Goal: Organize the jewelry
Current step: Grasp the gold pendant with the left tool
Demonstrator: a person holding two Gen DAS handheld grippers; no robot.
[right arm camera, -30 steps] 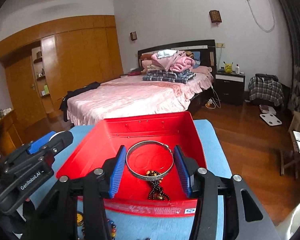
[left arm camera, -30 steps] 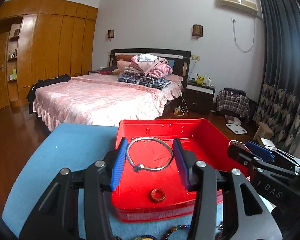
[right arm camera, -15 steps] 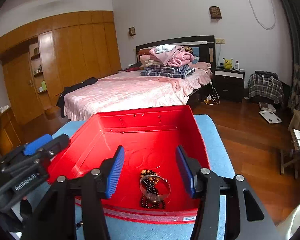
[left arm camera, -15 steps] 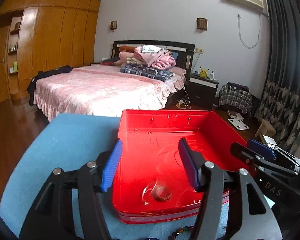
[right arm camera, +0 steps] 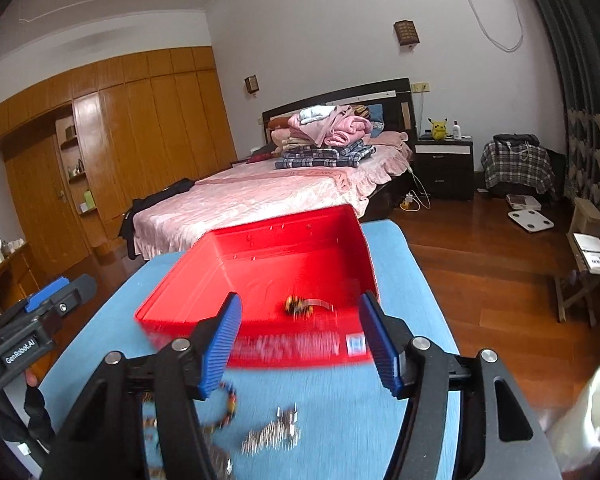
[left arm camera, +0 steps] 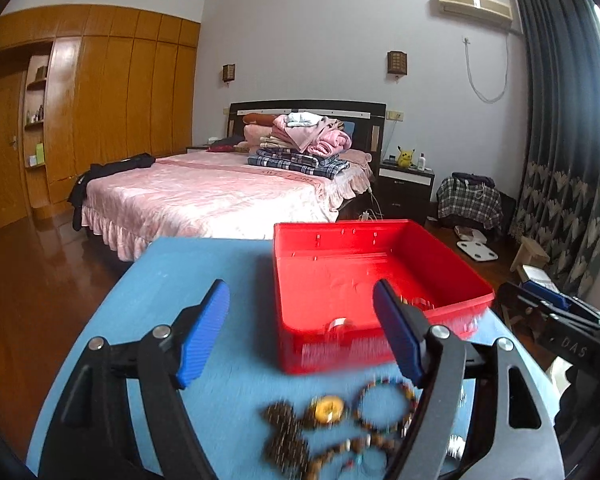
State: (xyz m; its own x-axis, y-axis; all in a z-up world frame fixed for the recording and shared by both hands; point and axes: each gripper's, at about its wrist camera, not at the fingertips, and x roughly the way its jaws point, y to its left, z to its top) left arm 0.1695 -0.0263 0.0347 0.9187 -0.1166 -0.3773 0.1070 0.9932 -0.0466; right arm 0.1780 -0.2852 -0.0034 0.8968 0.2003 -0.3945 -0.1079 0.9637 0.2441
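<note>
Blue table [left arm camera: 228, 264], red tray [left arm camera: 380, 236], loose bracelets [left arm camera: 384, 402]

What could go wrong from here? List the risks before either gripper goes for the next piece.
1. The beaded bracelets and the dark bead cluster lie touching in a heap on the blue table; one grab may drag several along.
2. The metal chain lies low and flat, so open fingers may slip over it.
3. Left gripper and right gripper hang close together at the red box; they could collide.
</note>
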